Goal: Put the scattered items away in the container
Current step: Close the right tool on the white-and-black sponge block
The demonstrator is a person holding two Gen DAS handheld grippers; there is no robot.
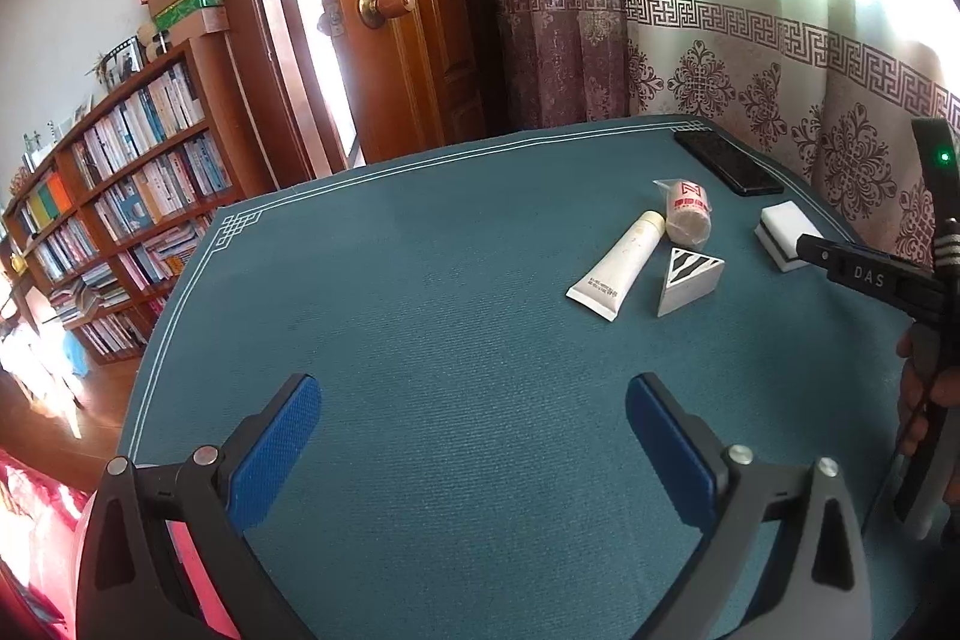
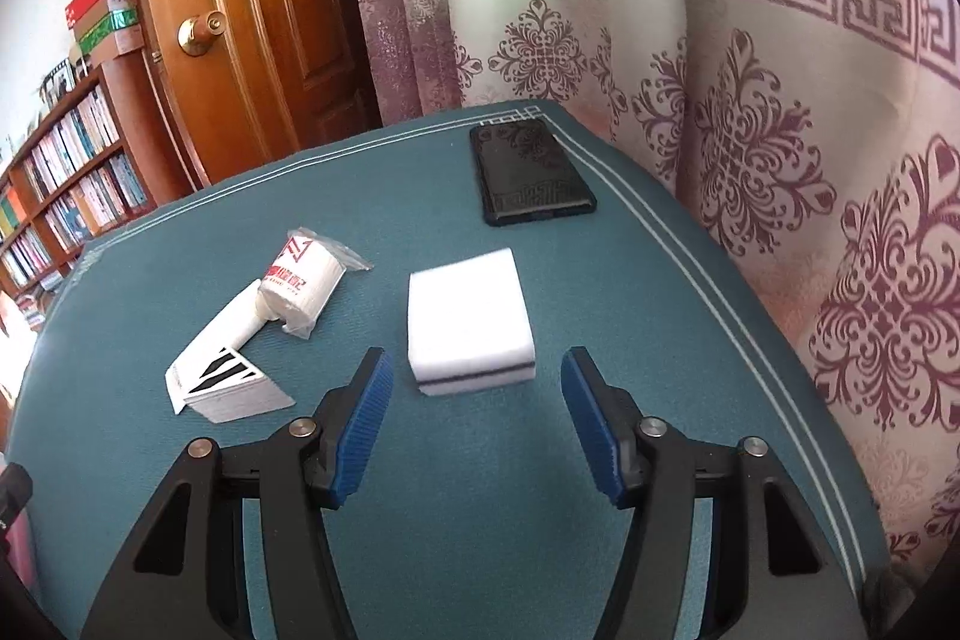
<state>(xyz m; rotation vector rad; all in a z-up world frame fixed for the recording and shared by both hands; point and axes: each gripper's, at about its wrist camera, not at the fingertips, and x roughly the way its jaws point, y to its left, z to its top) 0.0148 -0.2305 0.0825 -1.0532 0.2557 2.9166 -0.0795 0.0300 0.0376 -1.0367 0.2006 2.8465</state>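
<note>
My left tongs [image 1: 473,451] spread wide, empty, over bare table [image 1: 420,280] near front edge. Tube [image 1: 618,263], wrapped roll [image 1: 689,214], striped wedge [image 1: 690,277] clustered right of centre. White sponge [image 2: 469,319] just ahead of my right tongs [image 2: 477,421], jaws apart, lined up on it. Phone [image 2: 531,172] at far right corner. Container not in view. Step: first pick. Next: advance, straddle sponge, squeeze.

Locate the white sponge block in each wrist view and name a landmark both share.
Left wrist view: white sponge block at right, behind the right claw's tip.
Right wrist view: centre, just ahead of the open claw.
Shared landmark: black phone beyond it.
</note>
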